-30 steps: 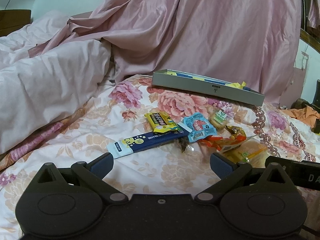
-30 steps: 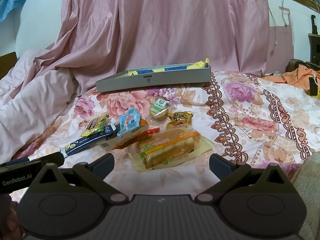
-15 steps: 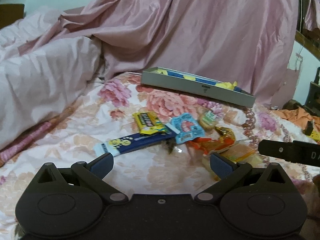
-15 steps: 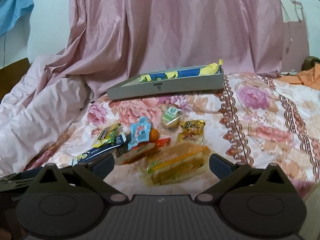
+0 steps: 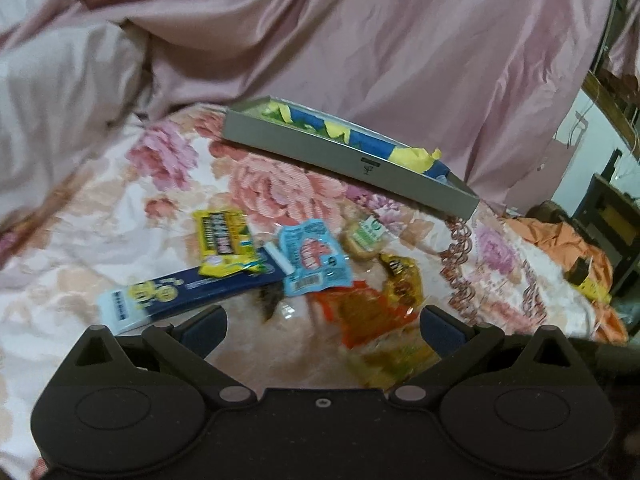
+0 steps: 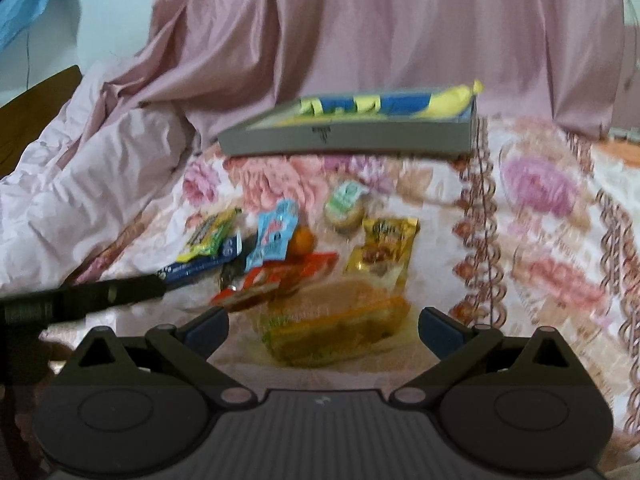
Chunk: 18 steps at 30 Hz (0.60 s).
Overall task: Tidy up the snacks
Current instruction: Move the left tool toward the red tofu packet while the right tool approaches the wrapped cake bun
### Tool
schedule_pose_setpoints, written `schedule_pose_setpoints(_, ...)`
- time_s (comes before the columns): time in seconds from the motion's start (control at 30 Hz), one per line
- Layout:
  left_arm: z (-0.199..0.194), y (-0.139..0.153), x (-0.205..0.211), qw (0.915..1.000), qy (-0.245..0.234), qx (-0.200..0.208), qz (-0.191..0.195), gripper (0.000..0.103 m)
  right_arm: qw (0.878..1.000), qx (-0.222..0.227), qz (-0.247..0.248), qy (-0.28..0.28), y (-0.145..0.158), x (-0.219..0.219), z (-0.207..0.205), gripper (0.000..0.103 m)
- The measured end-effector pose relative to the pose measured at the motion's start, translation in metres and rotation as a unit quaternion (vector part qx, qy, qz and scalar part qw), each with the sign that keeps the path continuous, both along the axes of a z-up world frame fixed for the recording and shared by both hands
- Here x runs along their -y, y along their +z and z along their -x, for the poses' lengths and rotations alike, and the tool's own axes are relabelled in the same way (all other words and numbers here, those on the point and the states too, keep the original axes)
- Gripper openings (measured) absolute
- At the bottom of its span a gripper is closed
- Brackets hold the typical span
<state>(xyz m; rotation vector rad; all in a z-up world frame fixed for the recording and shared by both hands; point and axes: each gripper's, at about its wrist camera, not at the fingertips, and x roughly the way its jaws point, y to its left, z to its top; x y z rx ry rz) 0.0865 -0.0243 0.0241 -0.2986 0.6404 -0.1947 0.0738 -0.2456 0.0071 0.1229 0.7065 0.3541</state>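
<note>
Snacks (image 5: 308,258) (crinkly foil pkts), floral quilt (image 5: 168,208)

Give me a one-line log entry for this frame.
phase: approach | left gripper: open, empty | right gripper: open, empty, over sandwich | snacks: loose on bedspread | box: behind pile

Left gripper (image 5: 322,326), jaws spread wide, above scattered snacks: long blue packet (image 5: 188,294), yellow packet (image 5: 225,242), light-blue pouch (image 5: 314,258). Grey tray (image 5: 340,160) (yellow and blue contents) lies beyond on floral bedspread (image 5: 280,184).
</note>
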Motion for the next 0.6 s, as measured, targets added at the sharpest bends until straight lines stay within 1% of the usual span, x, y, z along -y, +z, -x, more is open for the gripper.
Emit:
schedule_pose_setpoints(0.07,-0.018,0.001,0.003,0.9995,-0.017,-0.02,0.018,0.102,1.0,-0.018,-0.004,0.005,-0.005,0.0,-0.004,0.103)
schedule_pose_setpoints(0.13,-0.037,0.001,0.009,0.9981,-0.034,-0.042,0.028,0.102,0.999,-0.032,-0.018,0.012,-0.009,0.002,-0.008,0.103)
schedule_pose_setpoints(0.17,-0.045,0.001,0.012,0.9974,-0.041,-0.051,0.031,0.102,0.999,-0.037,-0.025,0.011,-0.01,0.004,-0.01,0.103)
schedule_pose_setpoints(0.27,-0.071,-0.003,0.023,0.9932,-0.054,-0.098,0.031,0.102,0.998,-0.053,-0.045,0.005,-0.015,0.01,-0.016,0.103)
schedule_pose_setpoints(0.37,-0.097,-0.013,0.031,0.9856,-0.052,-0.157,0.036,0.102,0.995,-0.07,-0.064,0.001,-0.02,0.015,-0.023,0.103)
schedule_pose_setpoints(0.43,-0.109,-0.019,0.035,0.9804,-0.047,-0.186,0.043,0.102,0.994,-0.078,-0.071,-0.001,-0.022,0.017,-0.025,0.103)
schedule_pose_setpoints(0.53,-0.126,-0.025,0.044,0.974,-0.052,-0.217,0.04,0.102,0.993,-0.089,-0.076,0.0,-0.025,0.017,-0.028,0.103)
schedule_pose_setpoints(0.6,-0.134,-0.028,0.052,0.9697,-0.057,-0.236,0.026,0.102,0.993,-0.093,-0.075,0.002,-0.026,0.015,-0.029,0.103)
